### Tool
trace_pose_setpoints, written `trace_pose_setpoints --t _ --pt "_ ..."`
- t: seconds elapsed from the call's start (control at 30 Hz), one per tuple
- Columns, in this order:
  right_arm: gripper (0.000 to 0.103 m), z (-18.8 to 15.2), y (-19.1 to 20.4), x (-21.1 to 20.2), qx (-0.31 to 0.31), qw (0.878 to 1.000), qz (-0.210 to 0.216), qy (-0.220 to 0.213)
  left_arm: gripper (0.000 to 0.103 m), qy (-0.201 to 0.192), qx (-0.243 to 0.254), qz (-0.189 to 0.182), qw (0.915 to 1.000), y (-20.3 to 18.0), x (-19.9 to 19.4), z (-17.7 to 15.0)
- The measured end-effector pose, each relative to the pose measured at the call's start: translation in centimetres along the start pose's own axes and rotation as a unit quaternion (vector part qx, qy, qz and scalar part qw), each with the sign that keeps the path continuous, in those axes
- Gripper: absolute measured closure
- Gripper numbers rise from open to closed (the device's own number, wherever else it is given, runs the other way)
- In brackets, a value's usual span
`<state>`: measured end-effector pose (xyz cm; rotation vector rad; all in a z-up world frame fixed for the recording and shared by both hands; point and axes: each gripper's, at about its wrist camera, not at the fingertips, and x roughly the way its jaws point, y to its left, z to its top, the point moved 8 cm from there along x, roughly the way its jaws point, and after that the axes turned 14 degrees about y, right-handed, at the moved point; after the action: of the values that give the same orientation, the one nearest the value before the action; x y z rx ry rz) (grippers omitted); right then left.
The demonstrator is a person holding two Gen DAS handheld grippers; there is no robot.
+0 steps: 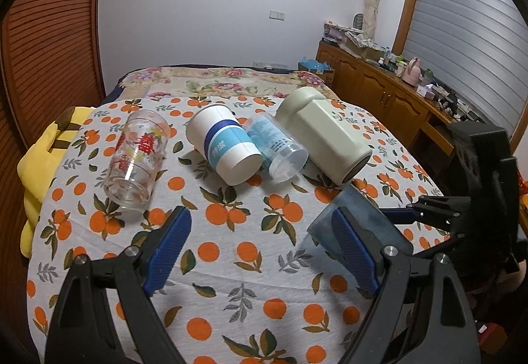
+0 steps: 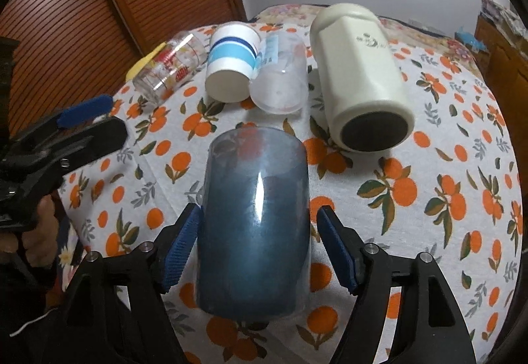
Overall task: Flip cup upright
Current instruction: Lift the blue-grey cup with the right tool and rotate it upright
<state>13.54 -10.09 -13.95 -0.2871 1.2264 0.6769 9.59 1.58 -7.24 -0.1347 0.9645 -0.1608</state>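
Right tool (image 2: 257, 245) spread, blue cup (image 2: 255, 225) lying between its pads, left pad touching, right apart

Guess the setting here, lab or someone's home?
Likely a home bedroom: a floral quilted bed behind the orange-print tablecloth, a cluttered wooden sideboard along the wall, and a louvred wooden wardrobe door.

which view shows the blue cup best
The right wrist view: the blue cup lies centred and whole between the open right gripper fingers. The left wrist view shows only part of it, behind a finger of the left gripper.
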Motion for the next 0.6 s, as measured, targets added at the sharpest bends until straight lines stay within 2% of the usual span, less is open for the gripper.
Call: trace_pose_setpoints --t 0.17,0.33,0.6 --pt "0.028 -1.2 -0.6 -2.3 0.008 1.000 0.004 -0.020 0.016 0.007 0.004 -0.009 0.9999 -1.4 0.1 0.3" --pt "0.027 -2.8 -2.0 -5.3 0.021 0.998 -0.014 -0.051 0.016 0.021 0.009 -0.020 0.9996 -3.6 0.3 0.7" --pt "0.025 -4.4 -5.5 -7.7 0.055 0.993 -0.048 -0.093 0.016 0.080 -0.017 -0.034 0.9961 -5.9 2.6 0.9"
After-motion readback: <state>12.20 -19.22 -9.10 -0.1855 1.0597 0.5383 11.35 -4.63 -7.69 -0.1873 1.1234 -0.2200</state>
